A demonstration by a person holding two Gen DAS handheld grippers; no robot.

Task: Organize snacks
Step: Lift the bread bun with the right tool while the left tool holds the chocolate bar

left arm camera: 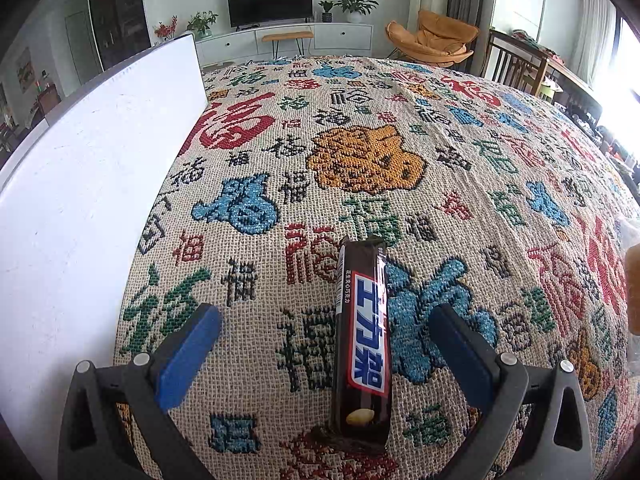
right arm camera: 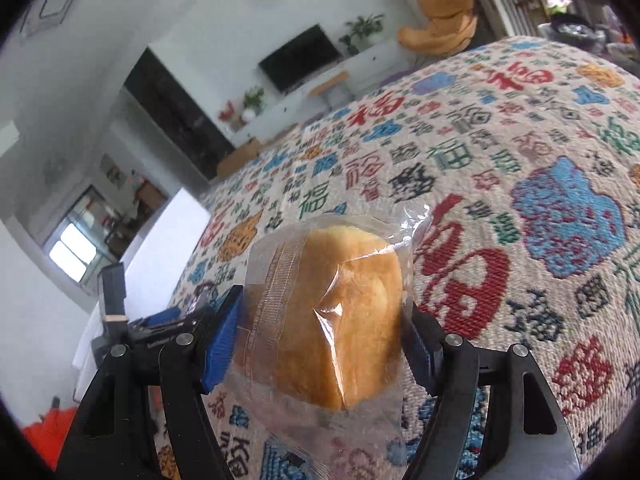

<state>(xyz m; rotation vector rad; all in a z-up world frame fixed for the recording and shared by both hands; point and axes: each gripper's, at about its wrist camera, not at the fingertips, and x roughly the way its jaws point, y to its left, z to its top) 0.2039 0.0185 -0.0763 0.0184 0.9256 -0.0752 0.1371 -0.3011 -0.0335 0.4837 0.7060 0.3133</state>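
Note:
A dark brown chocolate bar (left arm camera: 362,344) with a blue and white label lies lengthwise on the patterned cloth (left arm camera: 400,140). My left gripper (left arm camera: 320,332) is open, and the bar lies between its blue pads without touching them. My right gripper (right arm camera: 324,320) is shut on a bread bun in a clear wrapper (right arm camera: 332,312) and holds it above the cloth (right arm camera: 520,160). The bun's edge also shows at the right rim of the left wrist view (left arm camera: 632,288).
A white board or box (left arm camera: 92,184) stands along the left side of the cloth, close to my left gripper; it also shows in the right wrist view (right arm camera: 160,240). Behind the table are a TV (left arm camera: 270,2), an orange chair (left arm camera: 432,40) and wooden furniture (left arm camera: 520,64).

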